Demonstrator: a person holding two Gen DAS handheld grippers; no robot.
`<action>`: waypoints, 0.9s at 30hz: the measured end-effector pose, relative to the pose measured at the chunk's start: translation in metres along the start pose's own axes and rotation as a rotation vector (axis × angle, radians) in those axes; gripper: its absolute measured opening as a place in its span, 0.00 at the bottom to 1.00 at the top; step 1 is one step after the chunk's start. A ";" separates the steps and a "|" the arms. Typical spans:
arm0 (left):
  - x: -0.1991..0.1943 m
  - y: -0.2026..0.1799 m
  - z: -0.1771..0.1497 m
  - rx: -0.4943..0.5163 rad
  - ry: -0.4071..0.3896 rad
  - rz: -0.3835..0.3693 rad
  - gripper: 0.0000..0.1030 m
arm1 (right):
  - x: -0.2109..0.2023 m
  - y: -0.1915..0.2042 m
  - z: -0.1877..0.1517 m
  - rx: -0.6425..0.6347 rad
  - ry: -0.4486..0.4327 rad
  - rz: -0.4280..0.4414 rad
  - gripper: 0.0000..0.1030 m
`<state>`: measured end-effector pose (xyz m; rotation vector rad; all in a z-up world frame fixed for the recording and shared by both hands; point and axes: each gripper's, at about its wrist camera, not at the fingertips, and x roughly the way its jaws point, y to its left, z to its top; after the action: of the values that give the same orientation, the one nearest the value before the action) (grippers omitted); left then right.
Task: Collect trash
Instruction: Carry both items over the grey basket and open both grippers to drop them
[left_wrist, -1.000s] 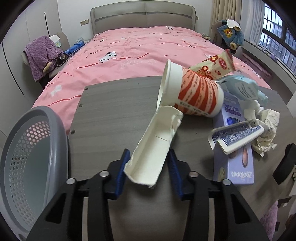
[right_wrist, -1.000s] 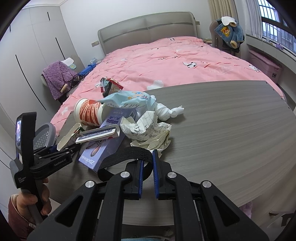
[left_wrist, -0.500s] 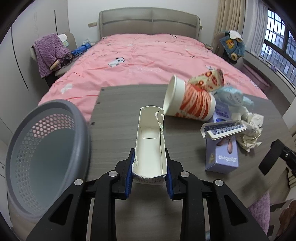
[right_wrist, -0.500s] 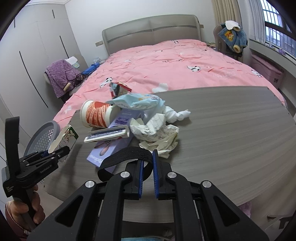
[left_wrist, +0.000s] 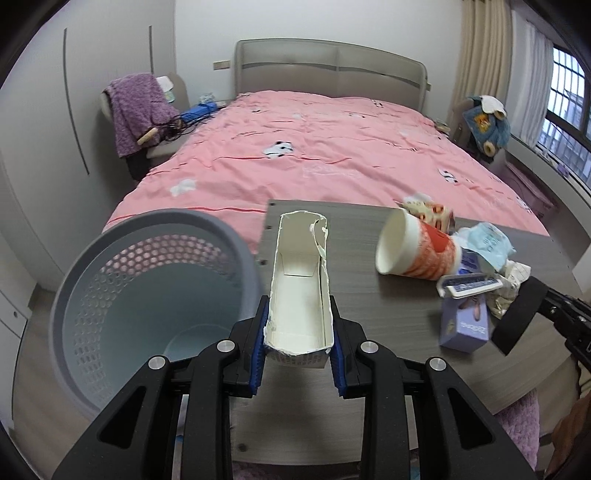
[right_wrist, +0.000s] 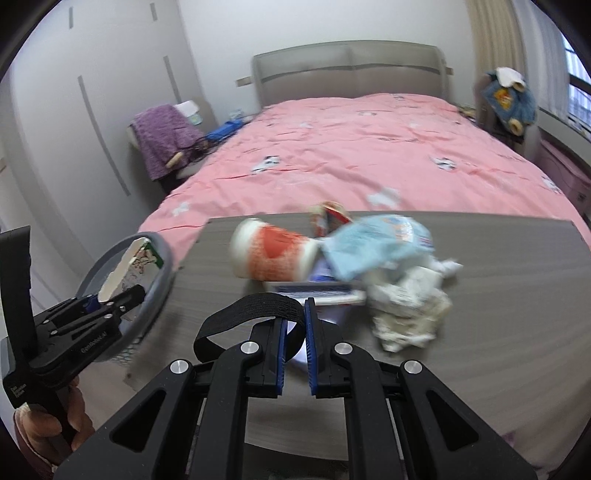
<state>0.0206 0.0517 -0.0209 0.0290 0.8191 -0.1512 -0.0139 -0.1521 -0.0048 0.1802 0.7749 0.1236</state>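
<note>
My left gripper is shut on an open white carton and holds it in the air at the table's left end, beside the grey perforated bin. In the right wrist view the carton shows in front of the bin. My right gripper is nearly shut and empty, low over the table before the trash pile: a red and white cup, a blue wrapper, a purple box, crumpled paper.
The grey table stands at the foot of a pink bed. The bin stands off the table's left edge. A chair with purple cloth is at the back left, a window at the right.
My left gripper has lifted the carton off the table and carried it back and left toward the bin. My right gripper has moved left, closer to the trash pile.
</note>
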 end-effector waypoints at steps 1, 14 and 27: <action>-0.001 0.004 -0.001 -0.007 0.001 0.005 0.27 | 0.003 0.006 0.001 -0.010 0.004 0.009 0.10; -0.001 0.083 -0.006 -0.106 0.024 0.135 0.27 | 0.059 0.093 0.019 -0.147 0.067 0.167 0.10; 0.006 0.131 -0.010 -0.164 0.056 0.227 0.27 | 0.105 0.153 0.032 -0.245 0.127 0.248 0.10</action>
<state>0.0367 0.1812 -0.0363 -0.0289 0.8760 0.1317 0.0765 0.0122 -0.0228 0.0353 0.8549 0.4665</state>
